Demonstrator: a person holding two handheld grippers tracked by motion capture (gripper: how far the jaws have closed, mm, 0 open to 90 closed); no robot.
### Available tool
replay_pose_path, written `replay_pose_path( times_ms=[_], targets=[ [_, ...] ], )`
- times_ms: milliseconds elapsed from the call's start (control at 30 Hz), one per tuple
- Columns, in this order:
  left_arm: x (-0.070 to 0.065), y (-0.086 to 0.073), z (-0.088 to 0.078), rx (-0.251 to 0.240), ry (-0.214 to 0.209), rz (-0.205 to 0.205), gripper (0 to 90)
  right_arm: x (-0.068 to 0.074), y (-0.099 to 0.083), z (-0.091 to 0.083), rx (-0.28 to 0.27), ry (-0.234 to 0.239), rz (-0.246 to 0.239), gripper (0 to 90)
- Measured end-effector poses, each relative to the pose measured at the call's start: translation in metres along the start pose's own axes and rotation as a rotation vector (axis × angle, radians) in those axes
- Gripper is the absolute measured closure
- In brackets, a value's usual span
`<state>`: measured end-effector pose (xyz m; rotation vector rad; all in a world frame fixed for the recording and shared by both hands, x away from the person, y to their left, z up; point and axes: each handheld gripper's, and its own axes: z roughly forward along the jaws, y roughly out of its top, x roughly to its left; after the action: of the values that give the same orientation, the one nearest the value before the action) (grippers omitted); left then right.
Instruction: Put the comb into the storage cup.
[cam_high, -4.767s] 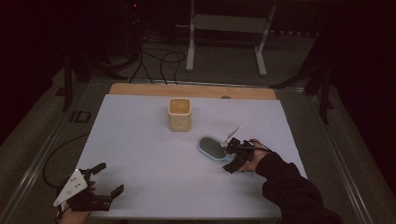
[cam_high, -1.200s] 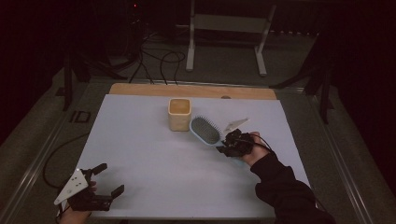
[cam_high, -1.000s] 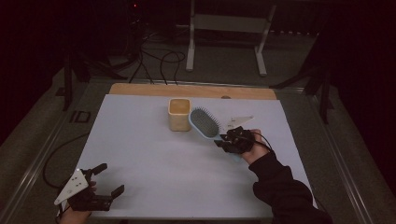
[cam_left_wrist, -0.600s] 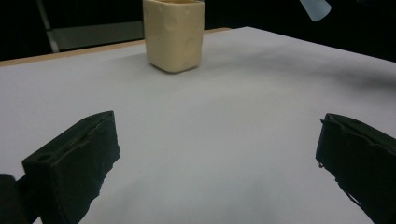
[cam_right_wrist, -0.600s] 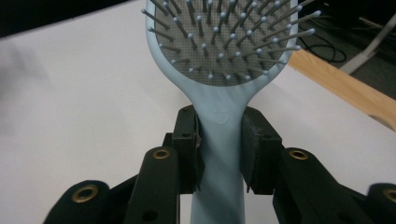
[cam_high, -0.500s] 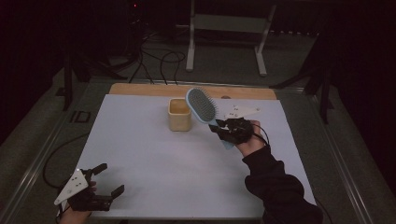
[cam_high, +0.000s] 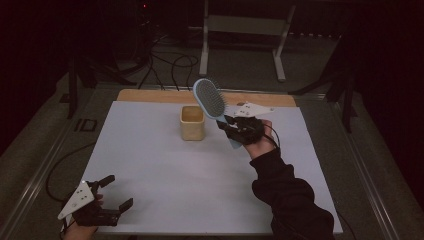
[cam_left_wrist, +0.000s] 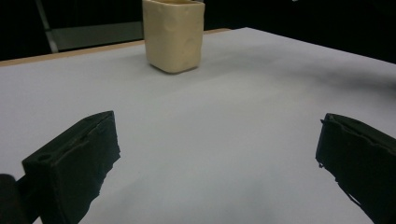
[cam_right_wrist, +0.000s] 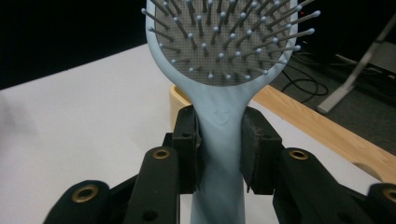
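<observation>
A light blue hairbrush (cam_high: 209, 100) is held up in the air, its bristled head raised over the right side of a cream square cup (cam_high: 191, 122). My right gripper (cam_high: 235, 127) is shut on the brush's handle (cam_right_wrist: 219, 135), both pads pressing its neck just below the head. Behind the brush the cup's rim (cam_right_wrist: 179, 100) peeks out. My left gripper (cam_high: 114, 192) rests at the near left corner of the white table sheet (cam_high: 165, 170), open, with nothing between its fingers (cam_left_wrist: 74, 158). The cup (cam_left_wrist: 173, 35) stands far ahead of it.
A wooden strip (cam_high: 150, 96) runs along the table's far edge. Beyond it are cables (cam_high: 170, 60) on the floor and a metal stand (cam_high: 240, 35). A dark sleeve (cam_high: 290, 195) reaches in from the bottom right.
My right gripper has lifted the hairbrush off the table and carried it up and toward the cup, tipping its head upright. The left gripper has stayed put.
</observation>
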<state>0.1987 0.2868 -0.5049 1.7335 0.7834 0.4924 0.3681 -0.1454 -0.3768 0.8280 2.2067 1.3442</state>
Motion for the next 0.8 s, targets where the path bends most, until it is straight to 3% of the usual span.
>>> replay_pose_path(
  times_ms=[800],
  targets=[
    [0.001,0.0,-0.001,-0.01,-0.006,-0.01,0.0,0.0,0.042,0.021,-0.072,-0.022,-0.015,69.8]
  ],
)
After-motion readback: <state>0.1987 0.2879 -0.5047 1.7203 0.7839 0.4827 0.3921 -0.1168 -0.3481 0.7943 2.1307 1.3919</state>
